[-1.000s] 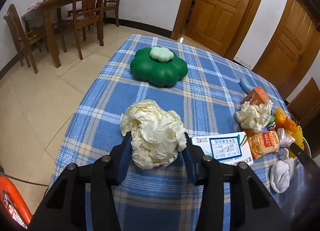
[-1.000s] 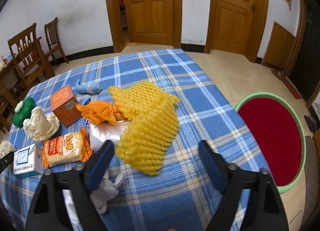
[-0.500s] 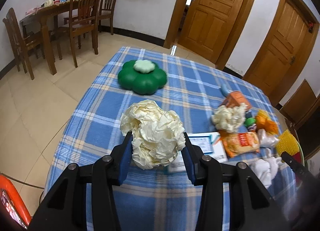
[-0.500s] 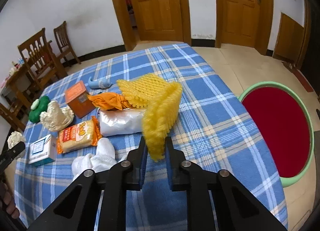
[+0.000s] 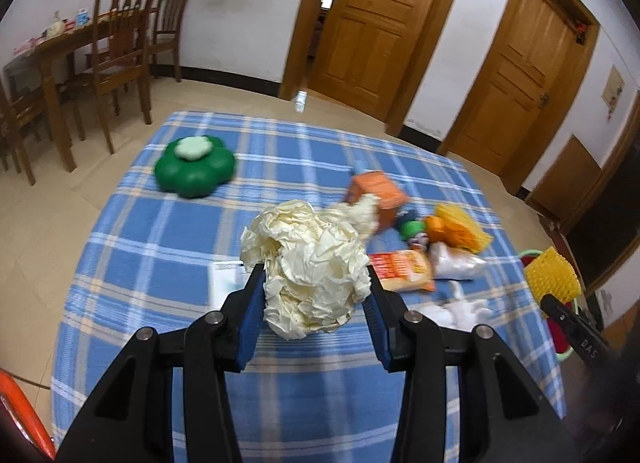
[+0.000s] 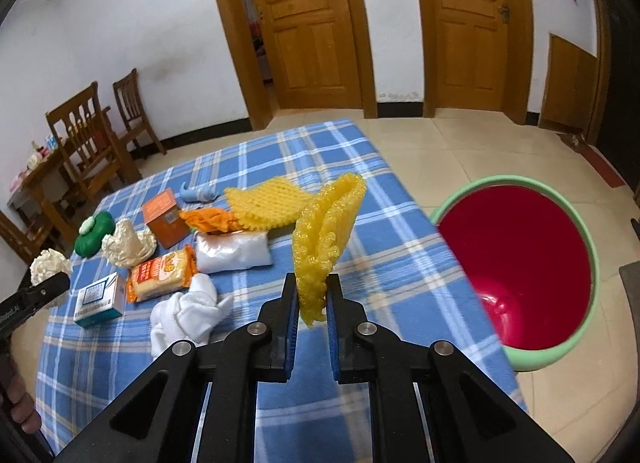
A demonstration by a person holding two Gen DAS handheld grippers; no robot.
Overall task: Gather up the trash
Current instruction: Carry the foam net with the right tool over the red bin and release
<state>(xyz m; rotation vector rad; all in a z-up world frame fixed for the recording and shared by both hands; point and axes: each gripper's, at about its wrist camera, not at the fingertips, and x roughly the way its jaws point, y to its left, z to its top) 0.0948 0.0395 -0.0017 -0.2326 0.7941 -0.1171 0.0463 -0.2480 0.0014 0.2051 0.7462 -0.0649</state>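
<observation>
Two grippers are each lifting trash above the blue plaid tablecloth, beside the red basin with a green rim on the floor. Left gripper is clamping a crumpled paper ball; right gripper, jaws just closed, is pinching yellow foam netting, while a snack packet, white cloth and small box are lying nearby.

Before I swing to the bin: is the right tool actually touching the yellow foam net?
Touching. The right wrist view shows the right tool clamping the yellow foam net.
</observation>
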